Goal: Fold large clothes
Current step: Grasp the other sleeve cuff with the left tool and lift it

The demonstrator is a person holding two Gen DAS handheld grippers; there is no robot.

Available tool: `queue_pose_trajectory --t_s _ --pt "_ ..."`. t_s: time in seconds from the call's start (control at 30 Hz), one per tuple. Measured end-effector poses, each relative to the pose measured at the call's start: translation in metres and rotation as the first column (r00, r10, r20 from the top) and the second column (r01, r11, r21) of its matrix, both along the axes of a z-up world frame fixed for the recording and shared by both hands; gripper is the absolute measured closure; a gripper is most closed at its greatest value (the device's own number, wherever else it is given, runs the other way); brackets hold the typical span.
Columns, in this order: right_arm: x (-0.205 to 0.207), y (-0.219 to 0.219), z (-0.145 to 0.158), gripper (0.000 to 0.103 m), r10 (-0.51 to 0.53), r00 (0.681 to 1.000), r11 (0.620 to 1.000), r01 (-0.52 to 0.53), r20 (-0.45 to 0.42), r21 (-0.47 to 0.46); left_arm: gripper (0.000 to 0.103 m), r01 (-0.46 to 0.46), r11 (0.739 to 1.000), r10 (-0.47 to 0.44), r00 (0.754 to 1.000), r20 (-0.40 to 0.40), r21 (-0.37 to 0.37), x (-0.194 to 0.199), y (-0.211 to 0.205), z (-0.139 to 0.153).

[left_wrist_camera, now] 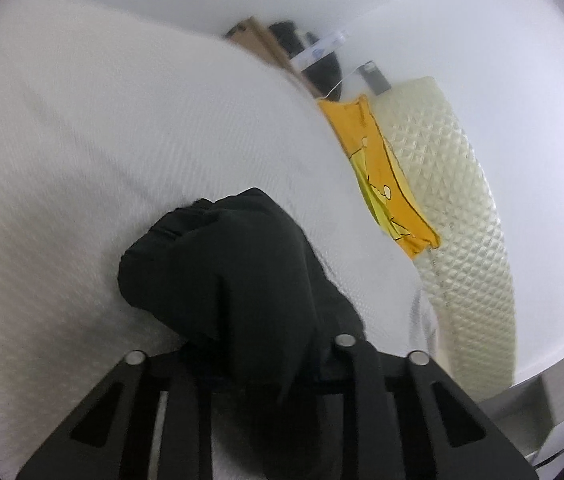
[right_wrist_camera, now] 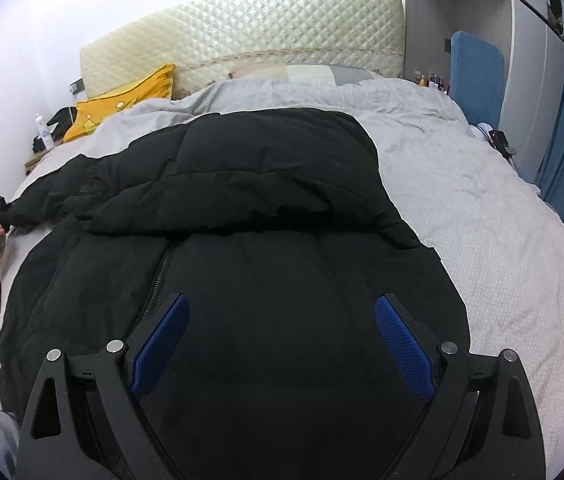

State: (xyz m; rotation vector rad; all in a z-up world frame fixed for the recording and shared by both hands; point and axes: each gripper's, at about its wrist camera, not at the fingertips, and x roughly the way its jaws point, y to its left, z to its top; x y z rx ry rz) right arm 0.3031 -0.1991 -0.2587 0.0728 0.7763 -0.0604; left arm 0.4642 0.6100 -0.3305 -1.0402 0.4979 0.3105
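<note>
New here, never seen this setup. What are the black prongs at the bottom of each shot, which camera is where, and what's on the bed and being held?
No robot: a person holds a two-finger tool in each hand, with a fisheye camera on each looking along its fingers. The prongs are those fingers.

The left view shows the left tool shut on a sleeve of the black puffer jacket. The right view shows the right tool open above the jacket, holding nothing.

The jacket lies on a pale duvet. A yellow pillow leans near the quilted headboard.

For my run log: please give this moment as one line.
left claw: shut on sleeve | right claw: open over jacket | fold: not done
</note>
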Motion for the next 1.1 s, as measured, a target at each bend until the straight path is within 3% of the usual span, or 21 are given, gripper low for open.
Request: queue_pose_trajectory --t_s 0.2,0.37,0.47,0.87,1.1 --pt "-0.011 0.004 0.008 0.009 0.027 0.999 1.0 -0.026 0.03 -0.016 0.094 -0.046 0.979 0.052 0.998 -0.025 0.2 -0.045 -0.009 0.08" --pt "-0.026 -0.002 0.019 0.009 0.041 0.997 0.999 -0.042 0.062 0.015 0.096 -0.017 0.928 0.028 0.999 -0.024 0.372 -0.075 -0.038 0.159" --pt "-0.036 -0.008 0.022 0.009 0.037 0.997 0.999 -0.04 0.068 0.036 0.096 -0.003 0.901 0.007 1.0 -0.007 0.434 -0.088 -0.062 0.201" --pt "-0.063 -0.019 0.043 0.008 0.039 0.988 0.997 -0.048 0.148 0.055 0.097 0.074 0.795 -0.1 0.995 0.009 0.602 -0.115 -0.172 0.323" --pt "-0.073 -0.031 0.048 0.008 0.044 0.984 0.995 -0.058 0.172 0.079 0.096 0.121 0.743 -0.168 0.986 0.008 0.658 -0.117 -0.245 0.37"
